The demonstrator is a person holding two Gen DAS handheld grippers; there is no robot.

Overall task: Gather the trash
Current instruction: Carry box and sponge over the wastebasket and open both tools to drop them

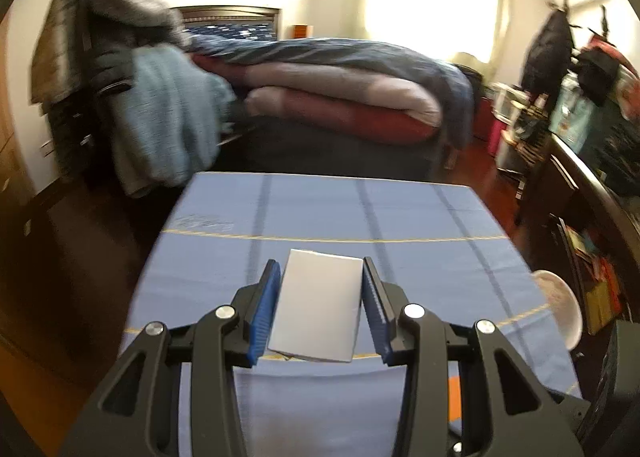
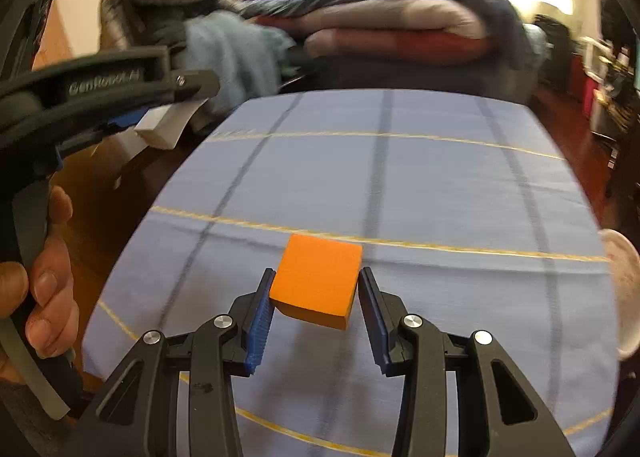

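L gripper (image 1: 320, 305) is clamping a white carton (image 1: 318, 305) by its side faces; R gripper (image 2: 316, 301) is pinching an orange foam block (image 2: 318, 281), both above the blue tablecloth (image 2: 440, 185). Items look light, crushable; grip mid-sides. Bowl (image 2: 618, 289) sitting at 3 o'clock.

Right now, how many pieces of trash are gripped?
2. A white box sits between the left gripper pads, lifted over the blue tablecloth; an orange block sits in the right gripper. Other trash may be out of view.
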